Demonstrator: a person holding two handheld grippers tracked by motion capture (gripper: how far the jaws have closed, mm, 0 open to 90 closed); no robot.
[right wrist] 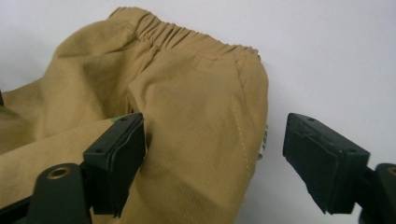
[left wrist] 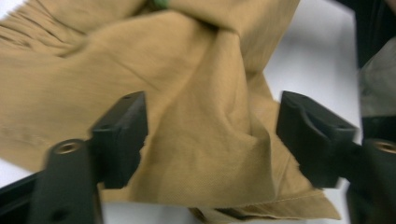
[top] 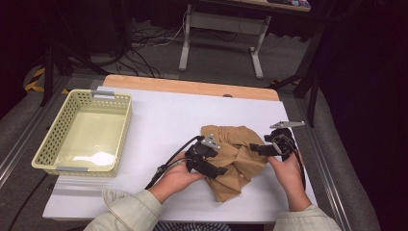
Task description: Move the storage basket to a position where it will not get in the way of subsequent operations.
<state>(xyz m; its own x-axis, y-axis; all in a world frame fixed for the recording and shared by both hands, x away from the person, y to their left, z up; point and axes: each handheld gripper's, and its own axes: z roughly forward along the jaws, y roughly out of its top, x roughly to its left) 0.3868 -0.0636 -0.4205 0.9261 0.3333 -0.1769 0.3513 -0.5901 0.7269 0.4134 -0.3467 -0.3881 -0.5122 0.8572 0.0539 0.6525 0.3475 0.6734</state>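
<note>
Elastic waistband (right wrist: 187, 35) in right gripper view

no legible text (nor label) anywhere

Pale beige sleeves (top: 129, 208), black cabled grippers

Tan shorts (top: 235, 156), plain, no print, sit crumpled on the white table (top: 163, 120), with a gathered waistband (right wrist: 187, 37) in the same tan and matching stitching down the side. Black left gripper (top: 219, 172) and black right gripper (top: 255, 148) at the shorts, each topped by a grey plate, black cables trailing. Left of the shorts, a pale yellow basket (top: 48, 144) with a dotted pattern of holes in its walls. Beyond the shorts, a light wood strip (top: 192, 87) edges the table. Beige sleeves (top: 130, 211) below.
</note>
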